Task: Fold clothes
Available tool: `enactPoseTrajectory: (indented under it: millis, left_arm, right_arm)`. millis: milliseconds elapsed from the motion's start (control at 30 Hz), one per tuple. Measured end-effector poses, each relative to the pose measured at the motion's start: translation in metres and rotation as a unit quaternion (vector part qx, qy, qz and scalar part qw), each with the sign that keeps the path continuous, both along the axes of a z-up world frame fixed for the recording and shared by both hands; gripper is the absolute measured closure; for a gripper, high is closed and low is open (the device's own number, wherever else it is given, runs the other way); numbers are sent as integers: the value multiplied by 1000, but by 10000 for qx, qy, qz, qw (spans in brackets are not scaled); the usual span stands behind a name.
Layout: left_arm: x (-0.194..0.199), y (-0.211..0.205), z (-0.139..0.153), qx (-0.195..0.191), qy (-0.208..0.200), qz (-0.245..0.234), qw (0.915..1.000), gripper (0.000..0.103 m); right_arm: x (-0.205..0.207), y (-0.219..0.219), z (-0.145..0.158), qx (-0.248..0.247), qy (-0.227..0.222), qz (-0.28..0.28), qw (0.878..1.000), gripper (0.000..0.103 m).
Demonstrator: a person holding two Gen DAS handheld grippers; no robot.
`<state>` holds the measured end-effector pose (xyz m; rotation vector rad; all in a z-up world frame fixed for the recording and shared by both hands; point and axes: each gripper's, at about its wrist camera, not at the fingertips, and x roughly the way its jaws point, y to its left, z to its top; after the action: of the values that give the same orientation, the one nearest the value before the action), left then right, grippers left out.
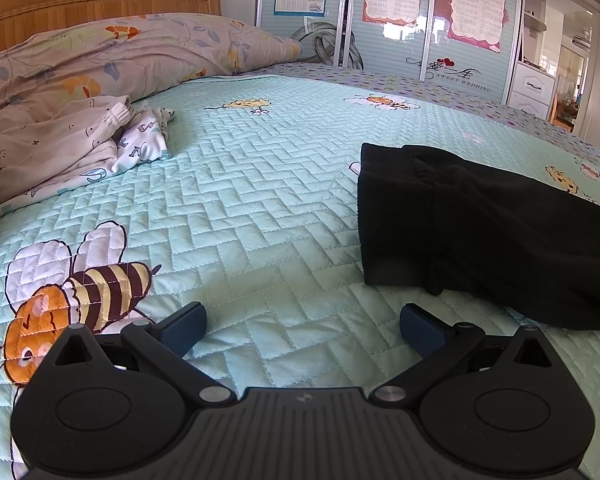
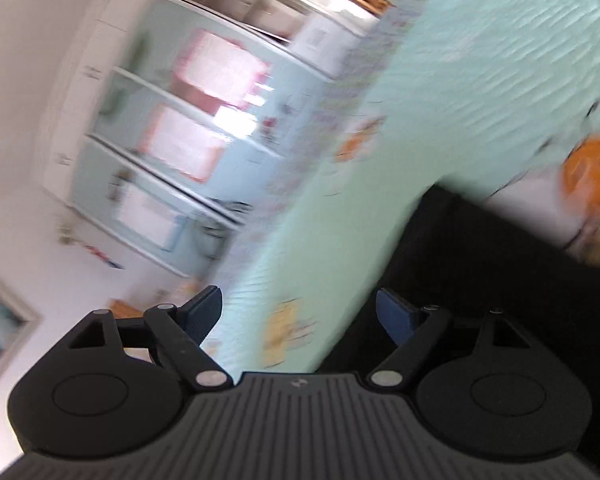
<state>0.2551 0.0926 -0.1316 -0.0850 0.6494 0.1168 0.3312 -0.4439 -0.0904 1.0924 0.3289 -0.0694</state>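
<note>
A home bedroom is shown: a quilted bed (image 1: 260, 184), wooden headboard (image 1: 100, 8), pillow (image 1: 140, 48) and sliding-door wardrobe (image 1: 388, 40).

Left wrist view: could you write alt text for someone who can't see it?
An open claw hovers over a mint bee-print quilt, holding nothing. A black garment lies folded to its right; pale clothes are heaped by a floral pillow at left.

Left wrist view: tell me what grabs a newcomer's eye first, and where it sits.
The black garment stands out most, lying folded on the right of the mint quilted bedspread. Next comes the big striped bee print at lower left, just beyond the open left gripper. A heap of pale patterned clothes lies at far left, below the floral pillow.
</note>
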Motion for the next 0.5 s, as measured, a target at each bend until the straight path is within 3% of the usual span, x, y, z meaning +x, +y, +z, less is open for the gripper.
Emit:
enactPoseTrajectory:
  millis: [33,100,167,300,500]
  left_arm:
    - [0,0,0,-2,1,0,10000,0]
    - [1,-1,0,17,7,1,10000,0]
    - [0,1,0,20,7,1,10000,0]
    - [0,1,-1,47,10,1,10000,0]
    - [0,2,-1,30,0,2,10000,0]
  right_arm:
    - [1,-16,-4,215,182,-69,9996,27]
    - [-16,-36,-3,786,-313,-180,9962,25]
    - [-25,-42,-1,806,-414,-237,9956,20]
    - [-41,-53,1,846,-604,-346,9940,18]
    - [-8,-60,-2,921,-406,-259,9946,17]
